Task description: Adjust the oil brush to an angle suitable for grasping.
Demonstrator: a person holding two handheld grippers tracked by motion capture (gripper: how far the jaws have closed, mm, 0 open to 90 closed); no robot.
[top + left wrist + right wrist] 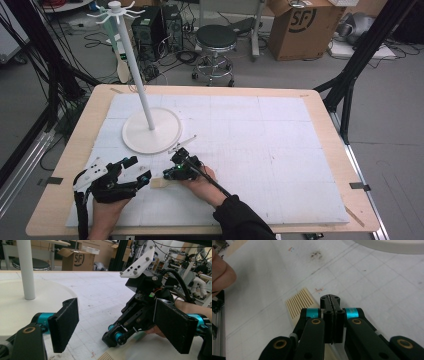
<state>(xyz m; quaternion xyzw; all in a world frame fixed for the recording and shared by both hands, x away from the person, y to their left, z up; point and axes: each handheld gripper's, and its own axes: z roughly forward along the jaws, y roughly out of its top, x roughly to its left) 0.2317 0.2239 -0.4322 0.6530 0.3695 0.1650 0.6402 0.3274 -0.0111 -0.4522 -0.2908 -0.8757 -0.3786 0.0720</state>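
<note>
1. White foam board (pixel 260 150): laid over the table, found beneath both claws.
2. White hook stand (pixel 165 135): its round base is seen just beyond the claws, nearer the left one.
3. Left gripper (pixel 136 169): released, with the pads held wide apart and nothing between them. It is aimed across at the other claw, the utensil's head lying low between the two.
4. Right gripper (pixel 332 301): clenched pad to pad, with nothing seen between the pads, tips held low over the board.
5. Beige slotted utensil (pixel 299 303): laid flat on the board. Its slotted head is placed just beside the right claw's tips, on their left in the right gripper view, and its long axis is run back under that claw. The right claw is judged the nearer; its jaws must be parted before a grasp.
</note>
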